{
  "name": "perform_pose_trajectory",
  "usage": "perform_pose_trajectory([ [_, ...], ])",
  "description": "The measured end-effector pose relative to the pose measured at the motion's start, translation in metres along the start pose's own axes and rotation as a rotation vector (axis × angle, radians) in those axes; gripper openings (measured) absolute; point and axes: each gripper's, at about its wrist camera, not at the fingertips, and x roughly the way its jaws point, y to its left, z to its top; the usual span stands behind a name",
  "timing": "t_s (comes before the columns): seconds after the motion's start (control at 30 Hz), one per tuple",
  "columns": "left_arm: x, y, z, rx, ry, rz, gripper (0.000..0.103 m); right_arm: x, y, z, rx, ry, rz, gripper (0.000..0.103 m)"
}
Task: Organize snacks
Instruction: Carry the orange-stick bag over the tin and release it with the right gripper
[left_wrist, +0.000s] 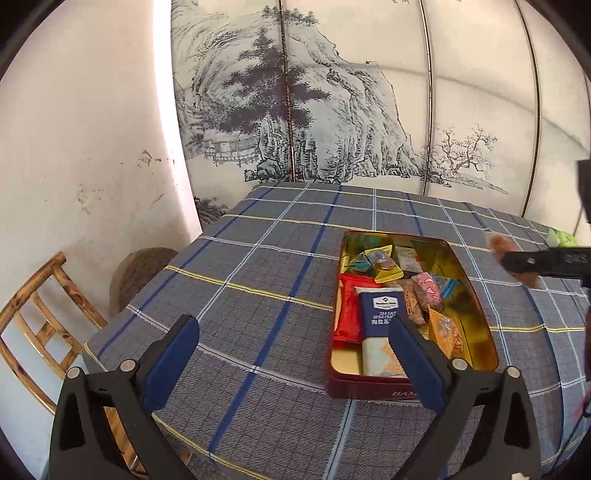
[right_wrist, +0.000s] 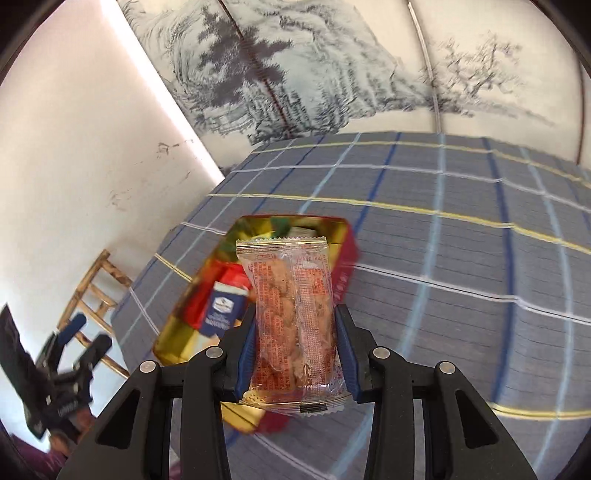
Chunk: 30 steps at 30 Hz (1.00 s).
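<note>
Red rectangular tin with gold lining (left_wrist: 480, 354) sits open on blue-grey plaid tablecloth (left_wrist: 240, 258), already half full of wrapped snacks: collecting point. My right claw (right_wrist: 295, 354) pinches clear-wrapped orange biscuit packet (right_wrist: 291, 317) by its long edges, poised above tin for drop. My left claw (left_wrist: 295, 354) spread wide, empty, beside tin.

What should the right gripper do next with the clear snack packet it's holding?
Probably carry it forward over the tin and lower it toward the bare gold floor on the tin's right side. The right gripper is shut on the clear snack packet above the tin's near edge, and the left gripper is open and empty.
</note>
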Motion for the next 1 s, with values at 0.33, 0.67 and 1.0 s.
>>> perform_pose_trajectory([
  [0.33,-0.011,0.011,-0.002,0.041,-0.097,0.051,0.102,0.083,0.005,0.035,0.081,0.086,-0.019,0.040],
  [0.67,0.000,0.006,-0.004,0.064,-0.079,0.018,0.102,0.106,0.006,0.041,0.056,0.101,-0.111,0.040],
  [1.0,0.004,0.001,-0.006,0.082,-0.065,0.022,0.103,0.102,0.008,0.040,0.050,0.067,-0.109,0.042],
])
